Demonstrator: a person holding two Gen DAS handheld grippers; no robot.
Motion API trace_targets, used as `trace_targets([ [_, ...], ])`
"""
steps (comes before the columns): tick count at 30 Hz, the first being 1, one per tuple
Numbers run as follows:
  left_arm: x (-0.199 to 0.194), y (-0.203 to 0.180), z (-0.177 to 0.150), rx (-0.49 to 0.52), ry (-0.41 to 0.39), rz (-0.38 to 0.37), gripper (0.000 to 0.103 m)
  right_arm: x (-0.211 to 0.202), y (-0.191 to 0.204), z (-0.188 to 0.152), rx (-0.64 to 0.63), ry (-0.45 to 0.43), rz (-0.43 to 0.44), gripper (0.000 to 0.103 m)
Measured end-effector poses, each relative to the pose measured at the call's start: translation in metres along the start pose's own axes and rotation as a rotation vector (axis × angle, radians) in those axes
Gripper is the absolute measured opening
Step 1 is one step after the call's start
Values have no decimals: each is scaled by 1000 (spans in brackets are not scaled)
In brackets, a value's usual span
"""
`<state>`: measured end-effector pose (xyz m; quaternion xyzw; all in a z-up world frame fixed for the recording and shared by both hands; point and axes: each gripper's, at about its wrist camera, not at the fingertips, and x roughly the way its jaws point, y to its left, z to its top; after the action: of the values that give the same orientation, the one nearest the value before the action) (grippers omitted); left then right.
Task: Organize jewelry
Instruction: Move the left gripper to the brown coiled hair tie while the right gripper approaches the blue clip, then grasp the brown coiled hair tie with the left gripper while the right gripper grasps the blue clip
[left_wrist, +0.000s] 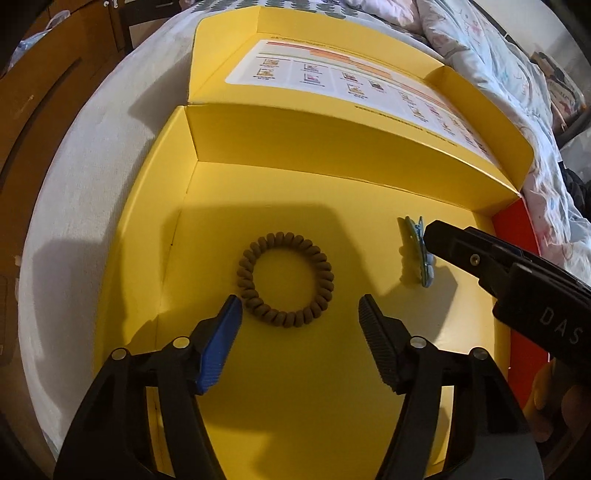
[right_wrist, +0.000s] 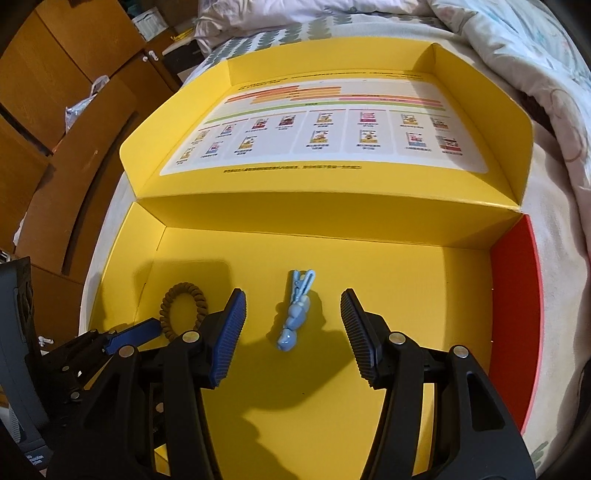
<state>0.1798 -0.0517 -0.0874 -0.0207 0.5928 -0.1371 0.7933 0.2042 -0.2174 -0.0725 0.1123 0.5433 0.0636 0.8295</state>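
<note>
A brown spiral hair tie (left_wrist: 285, 279) lies flat on the floor of an open yellow box (left_wrist: 280, 369). My left gripper (left_wrist: 300, 314) is open and empty, its fingertips just short of the tie on either side. A light blue hair clip (right_wrist: 295, 312) lies on the box floor to the right of the tie. My right gripper (right_wrist: 293, 314) is open and empty, straddling the clip without touching it. In the left wrist view the clip (left_wrist: 415, 254) is partly hidden behind the right gripper's finger (left_wrist: 480, 258). The tie (right_wrist: 181, 308) also shows in the right wrist view, partly behind the left gripper's blue pad (right_wrist: 136, 334).
The box's lid (right_wrist: 325, 125) lies open behind, with a printed chart inside. The box has a red right wall (right_wrist: 517, 295). It rests on a bed with a white sheet (left_wrist: 92, 192) and a crumpled quilt (right_wrist: 535, 55). Wooden cabinets (right_wrist: 55, 110) stand to the left.
</note>
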Motion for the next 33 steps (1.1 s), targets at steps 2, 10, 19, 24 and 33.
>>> trace_targets([
  [2, 0, 0, -1, 1, -3, 21, 65, 3, 3, 0, -5, 1, -7, 57],
  [10, 4, -3, -6, 35, -4, 126, 65, 22, 12, -1, -37, 36, -73, 57],
  [19, 5, -6, -2, 28, -12, 140, 48, 32, 23, -6, -114, 27, -216, 18],
  [24, 4, -5, 1, 32, -13, 131, 42, 34, 26, -8, -149, 27, -246, 13],
  [33, -1, 2, 3, 13, -15, 88, 25, 27, 24, -7, -135, 31, -202, 12],
])
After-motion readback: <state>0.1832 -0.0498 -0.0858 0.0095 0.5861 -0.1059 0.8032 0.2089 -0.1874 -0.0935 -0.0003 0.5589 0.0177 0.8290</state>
